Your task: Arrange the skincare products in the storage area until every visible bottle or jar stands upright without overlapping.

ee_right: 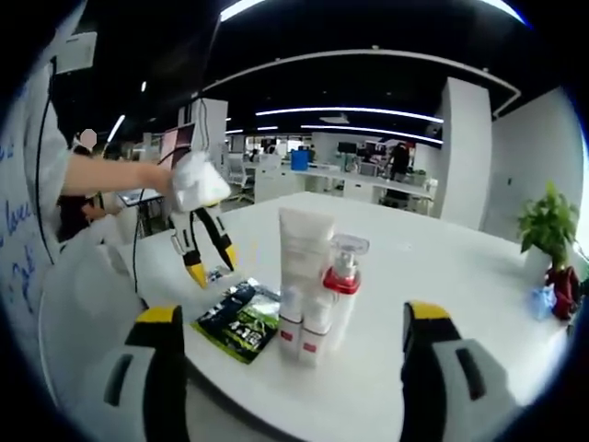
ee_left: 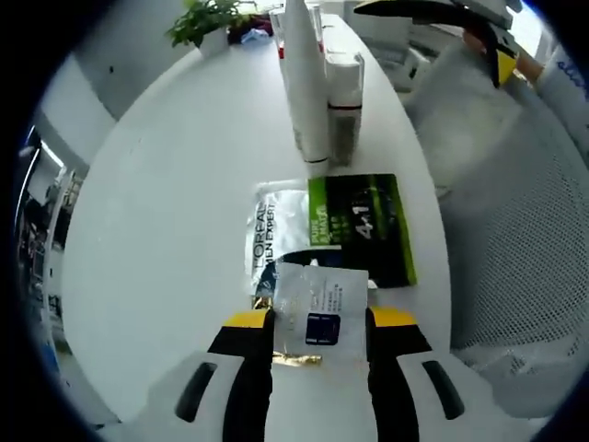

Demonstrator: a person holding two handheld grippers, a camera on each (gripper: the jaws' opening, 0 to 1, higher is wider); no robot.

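A tall white tube [ee_left: 304,74] and a clear pump bottle [ee_left: 345,101] stand upright together on the round white table [ee_left: 166,230]. In front of them a green packet [ee_left: 363,226] and a silver packet [ee_left: 271,235] lie flat. My left gripper [ee_left: 320,319] holds a white sachet [ee_left: 322,299] between its jaws, both side edges touching them. In the right gripper view the tube [ee_right: 306,241], the red-collared pump bottle [ee_right: 342,272] and two small white bottles [ee_right: 304,333] stand ahead of my open right gripper [ee_right: 293,318]. The left gripper [ee_right: 212,265] hovers beside the green packet [ee_right: 241,320].
A potted plant [ee_left: 207,18] [ee_right: 549,226] stands at the table's far edge. A white mesh chair [ee_left: 515,249] is beside the table. A gloved hand [ee_right: 195,180] holds the left gripper. Desks and people fill the office behind.
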